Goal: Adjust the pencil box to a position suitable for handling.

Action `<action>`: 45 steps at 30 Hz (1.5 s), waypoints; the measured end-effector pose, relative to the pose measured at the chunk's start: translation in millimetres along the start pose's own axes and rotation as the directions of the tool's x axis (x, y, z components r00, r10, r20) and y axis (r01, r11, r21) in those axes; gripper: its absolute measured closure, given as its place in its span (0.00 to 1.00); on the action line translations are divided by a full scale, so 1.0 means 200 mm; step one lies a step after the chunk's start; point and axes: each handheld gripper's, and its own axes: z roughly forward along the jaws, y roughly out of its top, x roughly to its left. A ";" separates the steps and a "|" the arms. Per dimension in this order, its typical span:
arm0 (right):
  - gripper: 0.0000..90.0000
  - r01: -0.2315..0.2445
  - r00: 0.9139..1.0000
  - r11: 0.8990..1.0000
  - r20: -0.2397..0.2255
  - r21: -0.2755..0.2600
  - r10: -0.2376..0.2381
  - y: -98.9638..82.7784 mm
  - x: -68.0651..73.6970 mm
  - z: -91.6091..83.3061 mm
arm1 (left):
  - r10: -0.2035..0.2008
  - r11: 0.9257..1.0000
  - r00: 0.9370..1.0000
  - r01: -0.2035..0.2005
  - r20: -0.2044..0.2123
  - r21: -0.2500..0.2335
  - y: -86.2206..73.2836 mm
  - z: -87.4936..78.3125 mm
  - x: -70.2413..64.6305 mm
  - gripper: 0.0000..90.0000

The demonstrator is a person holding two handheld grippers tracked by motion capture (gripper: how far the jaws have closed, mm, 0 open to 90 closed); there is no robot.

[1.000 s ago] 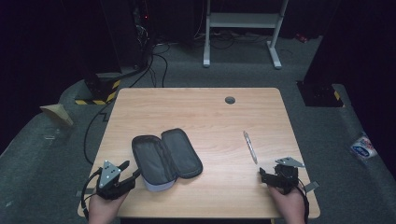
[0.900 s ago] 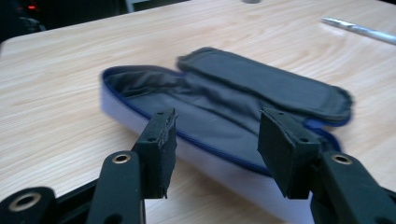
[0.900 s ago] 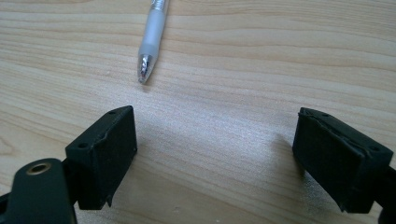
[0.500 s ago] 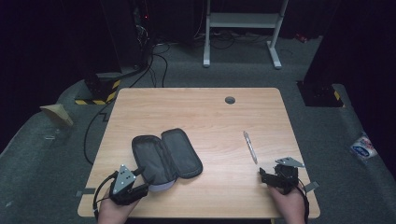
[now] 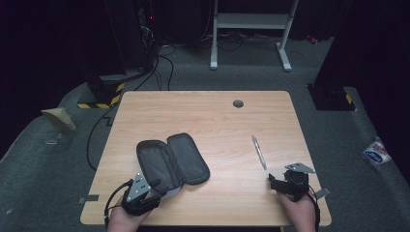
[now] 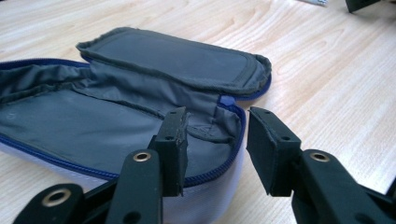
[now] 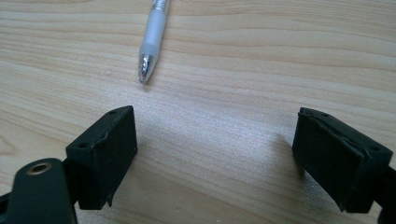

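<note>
Now at the near left of the tabletop: left gripper straddling near end of open case, one jaw inside over the lining, the other outside the zip edge. Jaws just been closing, case wall between them, pads not yet pressing on it; counted as open. Case lying flat, unzipped, lid flap folded back toward the tabletop's middle, interior empty as far as visible. Pen well apart to the right, lying flat, tip pointing at right gripper. Right gripper resting low near front right edge, jaws wide apart, nothing between them, pen tip just ahead of the left jaw. Risks, as judged: soft wall may fold or slip out if pinch lands on loose lining rather than zip edge; a shallow bite likely to let the case slide or lift at one end when pulled, flipping the lid shut. Inner jaw may snag lining fabric. On the right: pen round and smooth, likely to roll or skid away if one jaw touches first; approach from tip end gives little to grab.
</note>
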 end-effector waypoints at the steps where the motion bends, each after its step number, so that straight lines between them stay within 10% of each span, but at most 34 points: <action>1: 0.15 -0.003 1.000 1.000 0.000 0.001 0.003 0.00 0.00 0.00 | 0.000 1.000 1.000 0.000 0.003 0.003 0.00 0.00 0.00 0.65; 21: 0.15 -0.002 1.000 1.000 0.000 0.000 0.002 0.00 0.00 0.00 | 0.026 0.997 0.999 -0.028 0.027 0.074 -0.05 0.08 -0.03 0.96; 45: 0.15 -0.001 1.000 1.000 0.001 0.000 0.001 0.00 0.00 0.00 | 0.046 0.997 0.998 -0.049 0.043 0.056 0.10 0.31 -0.17 0.98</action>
